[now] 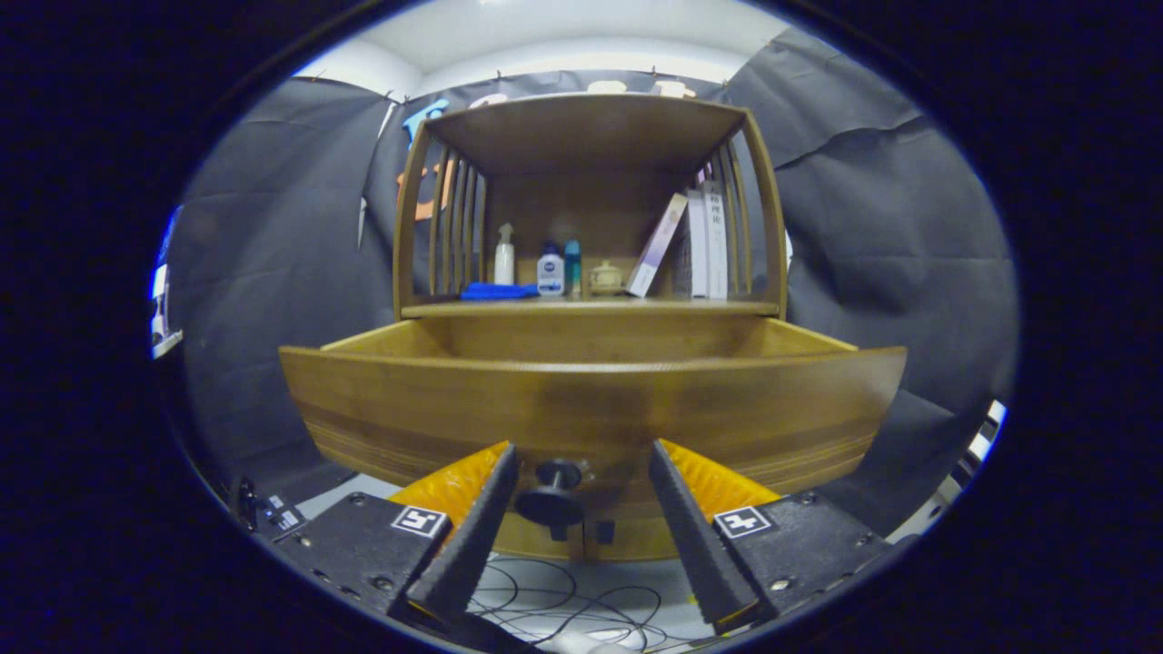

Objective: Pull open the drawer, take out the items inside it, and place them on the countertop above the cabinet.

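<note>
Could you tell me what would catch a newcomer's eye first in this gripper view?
The pulled-out wooden drawer spans the scene, its dark round knob sitting between the open gripper jaws, untouched by either. Above it, the cabinet's countertop carries a blue cloth, small bottles and leaning books.

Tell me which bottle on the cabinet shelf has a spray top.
The white bottle nearest the blue cloth: it is taller with a trigger nozzle, unlike the squat white bottle and teal bottle. The claw is open around the drawer knob.
</note>
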{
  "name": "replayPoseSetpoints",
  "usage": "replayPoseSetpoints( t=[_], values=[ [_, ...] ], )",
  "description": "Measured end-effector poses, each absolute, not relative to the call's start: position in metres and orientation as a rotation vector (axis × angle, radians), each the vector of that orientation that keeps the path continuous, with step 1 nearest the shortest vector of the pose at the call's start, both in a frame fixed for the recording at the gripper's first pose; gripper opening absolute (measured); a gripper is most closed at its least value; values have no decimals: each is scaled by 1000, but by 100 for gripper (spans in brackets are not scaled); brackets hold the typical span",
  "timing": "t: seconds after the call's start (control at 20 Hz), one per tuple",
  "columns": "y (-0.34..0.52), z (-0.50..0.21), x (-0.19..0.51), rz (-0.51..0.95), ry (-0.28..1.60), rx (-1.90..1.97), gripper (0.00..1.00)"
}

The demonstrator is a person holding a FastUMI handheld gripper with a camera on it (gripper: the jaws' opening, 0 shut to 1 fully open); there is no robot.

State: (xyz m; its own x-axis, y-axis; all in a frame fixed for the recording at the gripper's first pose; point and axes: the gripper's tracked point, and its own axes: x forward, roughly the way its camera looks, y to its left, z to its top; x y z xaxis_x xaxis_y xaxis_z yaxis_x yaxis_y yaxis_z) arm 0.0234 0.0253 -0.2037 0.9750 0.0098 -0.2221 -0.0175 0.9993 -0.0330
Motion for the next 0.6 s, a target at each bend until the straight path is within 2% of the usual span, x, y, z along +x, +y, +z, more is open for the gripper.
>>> replayPoseSetpoints(
  t=[0.1,0.3,0.6],
  values=[
    [23,-168,26,27,163,-11,99],
    [6,-88,39,7,20,-22,99],
    [4,-12,80,19,-20,-24,99]
  ],
)
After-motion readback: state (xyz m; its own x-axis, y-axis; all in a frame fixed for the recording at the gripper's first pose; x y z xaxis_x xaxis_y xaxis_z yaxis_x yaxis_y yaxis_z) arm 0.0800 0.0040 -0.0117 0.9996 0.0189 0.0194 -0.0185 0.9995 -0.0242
